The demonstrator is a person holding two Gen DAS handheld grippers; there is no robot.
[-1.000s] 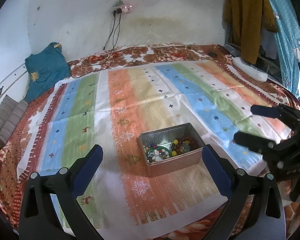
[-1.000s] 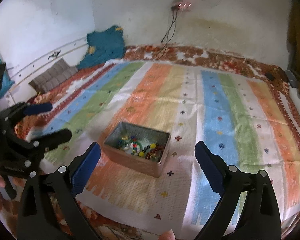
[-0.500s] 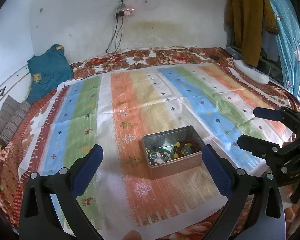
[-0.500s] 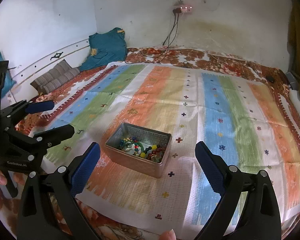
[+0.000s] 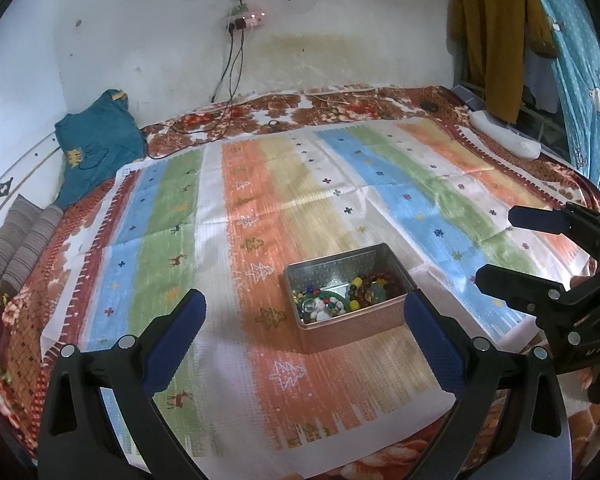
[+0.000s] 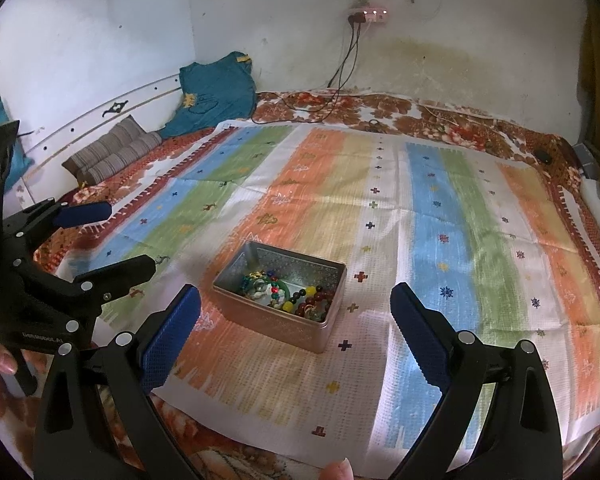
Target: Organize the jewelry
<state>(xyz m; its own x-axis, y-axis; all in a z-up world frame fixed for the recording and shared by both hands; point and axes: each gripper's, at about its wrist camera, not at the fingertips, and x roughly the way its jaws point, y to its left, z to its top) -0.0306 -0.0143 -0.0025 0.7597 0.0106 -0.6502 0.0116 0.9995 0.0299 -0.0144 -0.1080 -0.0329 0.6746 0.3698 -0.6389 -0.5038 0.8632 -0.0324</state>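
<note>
Both claws hang wide open and hold nothing: the left claw (image 5: 304,340) and the right claw (image 6: 296,336) each have the open metal tin (image 5: 350,298) lying ahead of them between their spread blue pads, and neither touches it. The jewelry (image 6: 290,296), a tangle of coloured beads and small pieces, lies heaped in the bottom of that tin. The likely trouble, as I judge it, is the tangle itself: a pinch at one strand could drag its neighbours up and spill them over the rim, or the tin, which looks light, could slide or tip on the soft bedding if a finger catches its wall. Small round beads may also slip out of the broad pads. The tin stands on a striped cloth (image 5: 340,184) of orange, green, blue and white, spread over a flowered bedspread (image 6: 440,120) that shows beyond the claws at the far edge. Farther off is a stained white wall with a socket and hanging cables (image 5: 236,64); a teal garment (image 6: 216,92) and striped pillows (image 6: 112,152) lie off to the left.
</note>
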